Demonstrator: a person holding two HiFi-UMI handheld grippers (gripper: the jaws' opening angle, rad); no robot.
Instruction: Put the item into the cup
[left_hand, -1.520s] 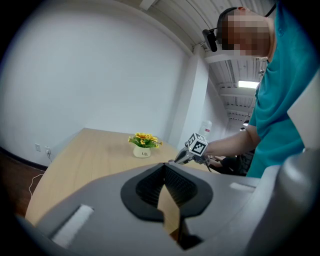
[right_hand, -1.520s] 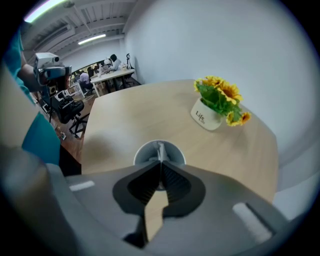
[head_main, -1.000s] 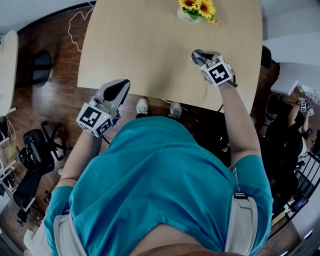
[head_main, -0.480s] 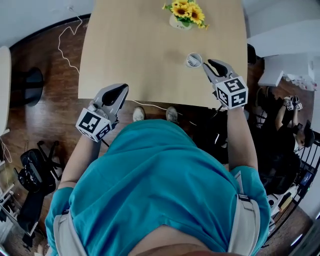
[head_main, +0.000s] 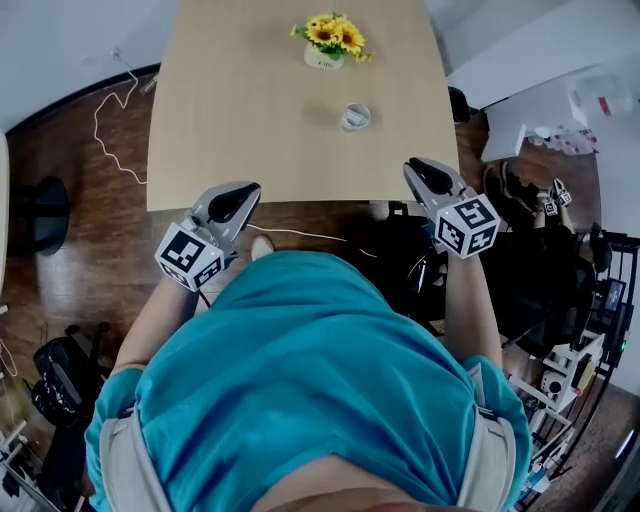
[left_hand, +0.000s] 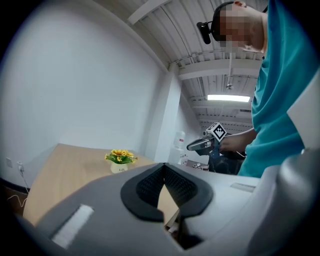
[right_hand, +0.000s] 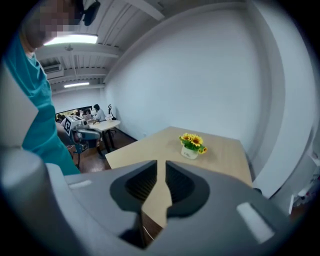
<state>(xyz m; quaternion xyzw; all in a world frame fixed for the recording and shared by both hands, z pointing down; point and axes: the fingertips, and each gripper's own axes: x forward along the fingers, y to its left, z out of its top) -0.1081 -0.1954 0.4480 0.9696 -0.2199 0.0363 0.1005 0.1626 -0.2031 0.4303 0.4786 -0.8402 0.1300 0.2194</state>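
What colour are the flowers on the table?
Yellow flowers, in a white pot. They show best in the right gripper view.

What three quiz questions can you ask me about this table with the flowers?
1. True or false: the cup stands on the table.
2. Which stands closer to the left gripper, the cup or the flower pot?
3. What does the left gripper hold? A: the flowers. B: the cup. C: nothing.

Key: 1 true. 2 the cup. 3 C, its jaws are together with nothing between them.
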